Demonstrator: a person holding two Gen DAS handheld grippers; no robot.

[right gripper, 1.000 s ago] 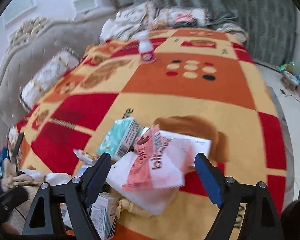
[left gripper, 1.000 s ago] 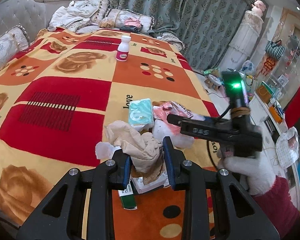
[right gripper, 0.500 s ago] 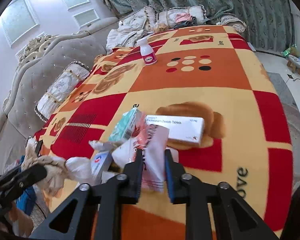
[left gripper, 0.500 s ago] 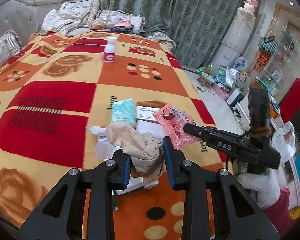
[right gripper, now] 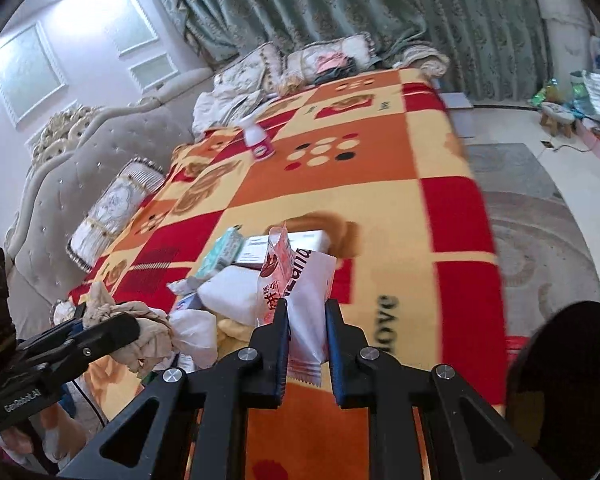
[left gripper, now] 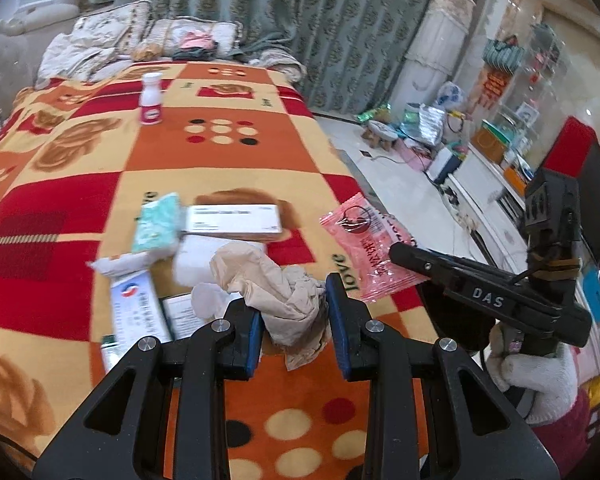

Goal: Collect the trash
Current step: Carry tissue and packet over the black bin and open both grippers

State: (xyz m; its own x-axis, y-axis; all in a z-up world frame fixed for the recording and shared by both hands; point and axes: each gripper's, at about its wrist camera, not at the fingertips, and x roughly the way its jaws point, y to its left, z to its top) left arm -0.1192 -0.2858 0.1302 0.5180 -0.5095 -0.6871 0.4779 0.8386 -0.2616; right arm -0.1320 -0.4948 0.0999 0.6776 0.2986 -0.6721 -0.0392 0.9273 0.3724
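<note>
Both grippers are pinching trash above the bed's patterned blanket.

The blanket (left gripper: 228, 160) is stretching away beyond the jaws, with a litter pile lying just ahead of them: a long white box (left gripper: 234, 220), a teal tissue pack (left gripper: 156, 226) and a white bottle (left gripper: 151, 100) standing far off. The left gripper (left gripper: 294, 326) is clamping a crumpled beige tissue (left gripper: 276, 284) between its jaws. The right gripper (right gripper: 306, 334) is pinching a pink snack wrapper (right gripper: 300, 284), its jaws pressed tight on it, the wrapper sticking up past the tips. A gloved hand (left gripper: 534, 370) is carrying the right gripper.
</note>
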